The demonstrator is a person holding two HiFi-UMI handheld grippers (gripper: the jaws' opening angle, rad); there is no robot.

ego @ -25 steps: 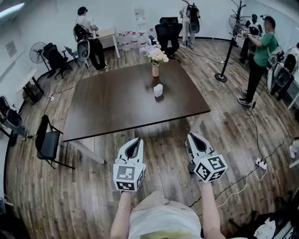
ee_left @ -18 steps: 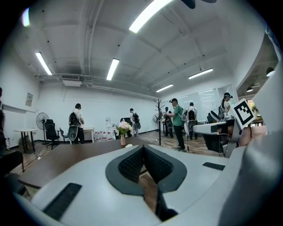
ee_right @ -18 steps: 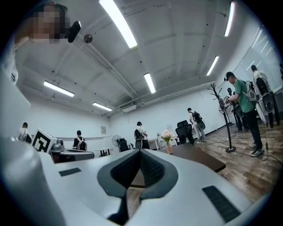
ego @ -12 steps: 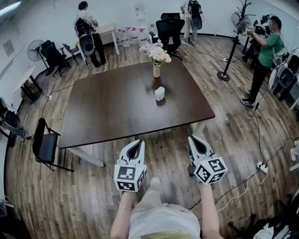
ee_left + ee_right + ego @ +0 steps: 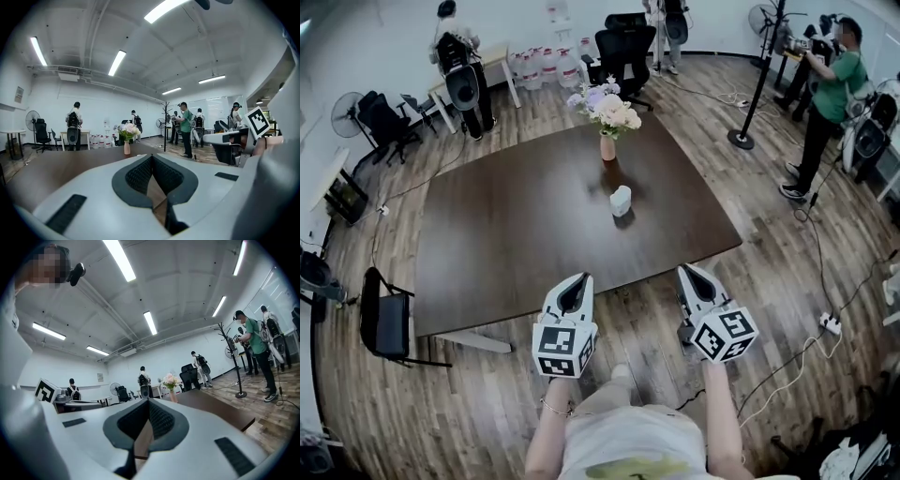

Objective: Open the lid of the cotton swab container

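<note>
Left hand-held gripper [image 5: 575,284] was closed, empty, hovering off the near edge of the dark brown wooden counter [image 5: 516,234]. Small white cotton swab container [image 5: 621,201] sat mid-counter, well apart. Right hand-held gripper [image 5: 688,273] was also closed, empty.

A dark brown rectangular wooden table [image 5: 516,244] stands on a wood-plank floor [image 5: 769,272], and near its far edge sits a slim pink vase [image 5: 607,146] of pale pink and white flowers [image 5: 605,105]. A black folding chair [image 5: 382,323] stands just beside the table's near left corner, and a black office chair [image 5: 623,52] stands beyond its far end. A person in a green shirt [image 5: 834,84] stands at the right, near a black pole stand [image 5: 755,84].
</note>
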